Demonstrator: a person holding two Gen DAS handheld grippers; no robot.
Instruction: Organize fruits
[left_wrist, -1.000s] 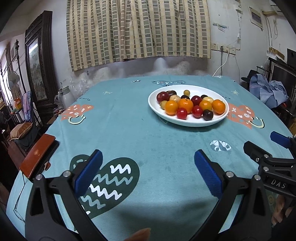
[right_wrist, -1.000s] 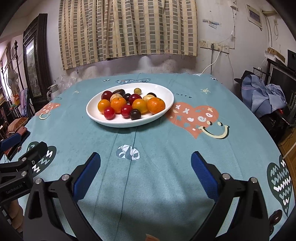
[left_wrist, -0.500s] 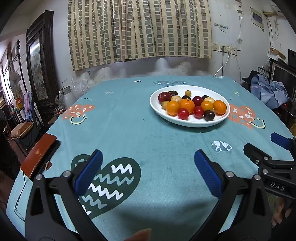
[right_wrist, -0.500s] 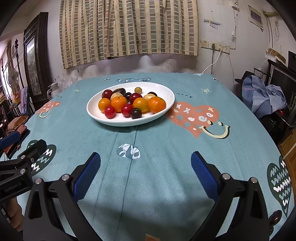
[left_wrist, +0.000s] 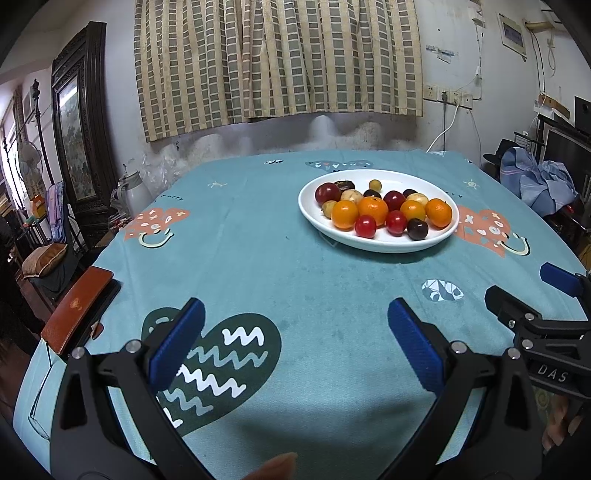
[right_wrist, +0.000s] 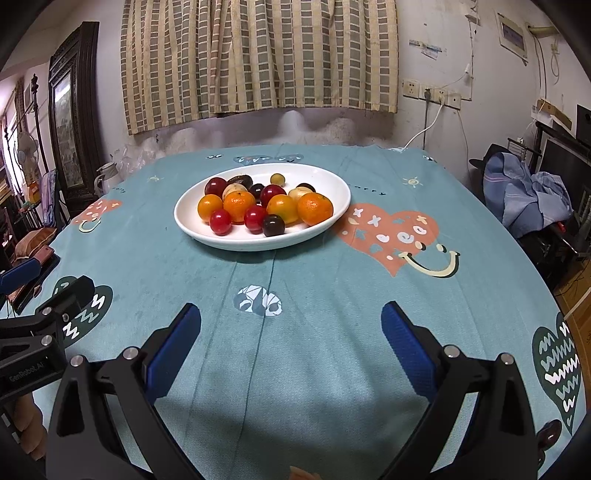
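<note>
A white oval plate (left_wrist: 436, 184) (right_wrist: 332, 184) sits on the far half of the teal tablecloth, piled with several small fruits: oranges (left_wrist: 373, 210) (right_wrist: 314, 208), red ones (left_wrist: 365, 226) (right_wrist: 220, 222), dark ones (left_wrist: 417, 229) (right_wrist: 273, 225) and pale yellow ones. My left gripper (left_wrist: 295, 347) hovers open and empty over the near left part of the table, well short of the plate. My right gripper (right_wrist: 291, 343) is open and empty too, near the front edge, with the plate ahead and slightly left. Each gripper shows at the edge of the other's view.
The table (right_wrist: 369, 295) carries a printed teal cloth. A brown leather case (left_wrist: 77, 306) lies at its left edge. A chair with blue clothes (right_wrist: 524, 192) stands at the right, a framed dark cabinet (left_wrist: 81, 129) and a kettle (left_wrist: 131, 188) at the left, curtains behind.
Both grippers have crept slightly forward toward the plate, which looks a little nearer. Their jaws stay open and the fruits have not moved.
</note>
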